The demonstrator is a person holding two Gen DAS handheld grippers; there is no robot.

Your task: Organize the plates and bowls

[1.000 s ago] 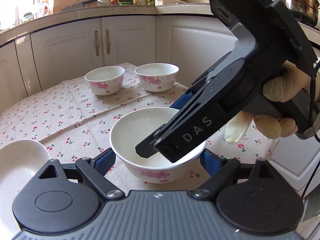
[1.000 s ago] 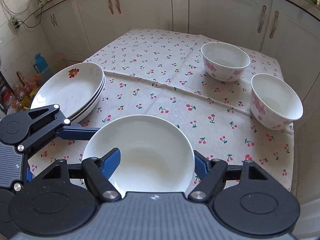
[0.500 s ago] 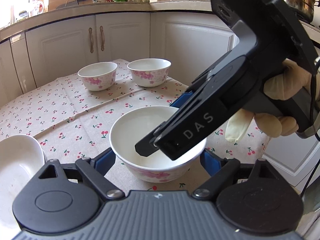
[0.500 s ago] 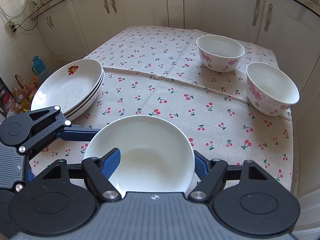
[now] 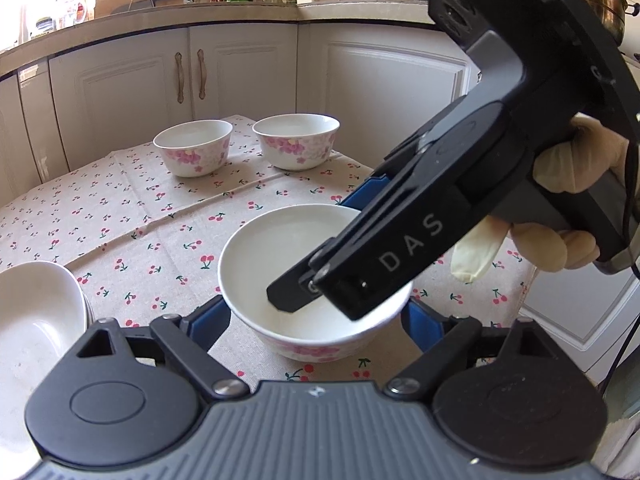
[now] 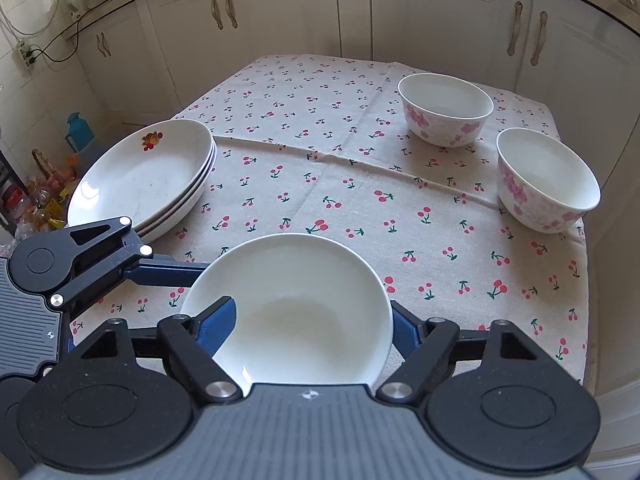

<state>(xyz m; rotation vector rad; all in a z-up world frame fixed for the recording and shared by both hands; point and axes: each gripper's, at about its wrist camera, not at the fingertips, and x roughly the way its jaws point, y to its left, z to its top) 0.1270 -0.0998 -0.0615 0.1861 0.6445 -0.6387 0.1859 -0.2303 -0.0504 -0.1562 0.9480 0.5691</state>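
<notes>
A white bowl with pink flowers [image 5: 280, 264] sits between the blue fingers of my left gripper [image 5: 316, 320]. The pads lie against its sides and the jaws are opening slightly. My right gripper [image 6: 310, 328] comes in from the right, held by a gloved hand [image 5: 580, 168]. Its left finger [image 6: 218, 326] hangs inside the bowl [image 6: 296, 304] and its right finger [image 6: 406, 334] stands just outside the rim. Its jaws are opening and do not press on the bowl. Two more flowered bowls [image 6: 446, 114] [image 6: 548, 180] stand at the cloth's far right.
A stack of white plates [image 6: 144, 176] rests at the left edge of the cherry-print tablecloth [image 6: 320, 152]. White cabinets [image 6: 280, 12] close in behind and to the right. Bottles and bags [image 6: 40, 192] lie on the floor to the left.
The right gripper's right finger has drawn slightly away from the bowl's rim. The bowl has stayed between the left fingers, and both views have shifted only a little.
</notes>
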